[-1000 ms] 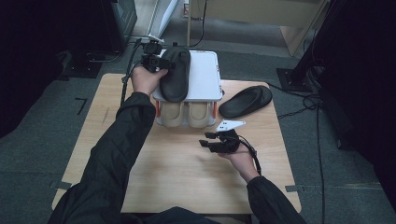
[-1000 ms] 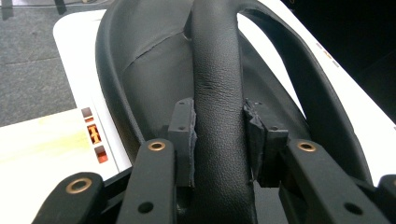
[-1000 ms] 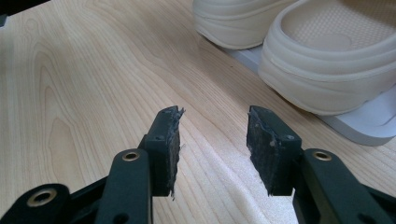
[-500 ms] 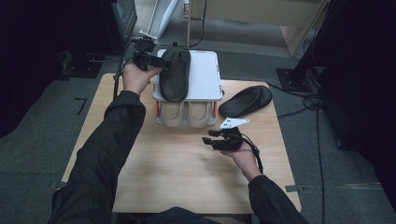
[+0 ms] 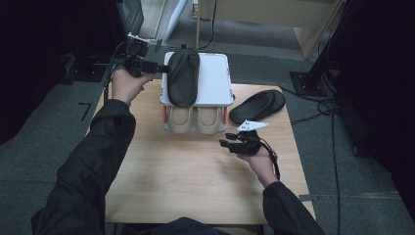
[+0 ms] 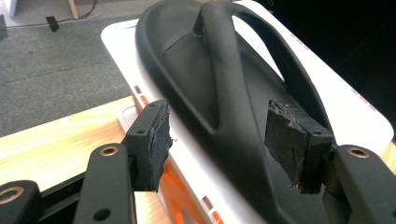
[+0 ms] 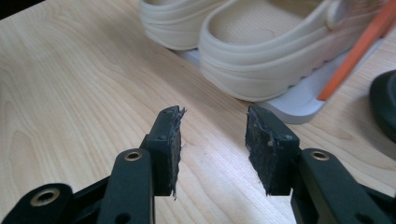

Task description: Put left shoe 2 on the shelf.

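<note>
Black foam flip-flop sandal [image 5: 183, 78] lies atop white two-tier shoe rack [image 5: 215, 83], upper centre of frame. Left tongs [image 5: 159, 69] spread beside its edge, not gripping. Right tongs [image 5: 226, 144] spread, idle, over wooden surface [image 5: 171, 181], leaving left room.

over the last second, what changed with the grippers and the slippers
The left gripper drew back leftward off the black slipper on the white rack's top; its jaws now stand open, the slipper lying free. The right gripper, the second slipper on the table and the beige clogs stayed put.
</note>
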A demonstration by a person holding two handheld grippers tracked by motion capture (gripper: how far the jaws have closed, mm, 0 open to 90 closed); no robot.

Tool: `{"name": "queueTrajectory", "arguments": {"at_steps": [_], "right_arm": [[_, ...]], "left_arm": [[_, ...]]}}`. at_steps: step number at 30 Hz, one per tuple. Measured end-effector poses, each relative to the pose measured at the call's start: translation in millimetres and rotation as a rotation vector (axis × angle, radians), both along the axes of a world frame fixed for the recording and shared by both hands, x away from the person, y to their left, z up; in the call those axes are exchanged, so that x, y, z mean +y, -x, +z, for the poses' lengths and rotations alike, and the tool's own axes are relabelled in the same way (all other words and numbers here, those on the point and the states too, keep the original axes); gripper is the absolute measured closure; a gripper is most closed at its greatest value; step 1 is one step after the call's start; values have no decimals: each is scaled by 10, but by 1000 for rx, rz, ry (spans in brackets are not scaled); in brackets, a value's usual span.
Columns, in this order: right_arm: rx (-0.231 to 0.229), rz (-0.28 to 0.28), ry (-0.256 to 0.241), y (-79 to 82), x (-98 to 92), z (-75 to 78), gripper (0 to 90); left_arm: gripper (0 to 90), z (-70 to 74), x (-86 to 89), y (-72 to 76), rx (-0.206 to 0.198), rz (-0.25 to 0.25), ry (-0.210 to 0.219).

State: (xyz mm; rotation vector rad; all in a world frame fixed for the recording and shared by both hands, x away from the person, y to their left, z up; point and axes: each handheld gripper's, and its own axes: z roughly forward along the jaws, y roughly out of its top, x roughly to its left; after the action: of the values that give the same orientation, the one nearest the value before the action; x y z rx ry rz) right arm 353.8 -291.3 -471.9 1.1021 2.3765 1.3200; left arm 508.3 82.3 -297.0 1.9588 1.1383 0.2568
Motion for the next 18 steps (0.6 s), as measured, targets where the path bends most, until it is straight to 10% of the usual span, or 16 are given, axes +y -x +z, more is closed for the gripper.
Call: {"name": "queueTrajectory", "arguments": {"at_steps": [18], "right_arm": [[4, -90, 32, -213, -236, -103, 569]], "left_arm": [[404, -283, 376, 275, 3, 23, 18]]}}
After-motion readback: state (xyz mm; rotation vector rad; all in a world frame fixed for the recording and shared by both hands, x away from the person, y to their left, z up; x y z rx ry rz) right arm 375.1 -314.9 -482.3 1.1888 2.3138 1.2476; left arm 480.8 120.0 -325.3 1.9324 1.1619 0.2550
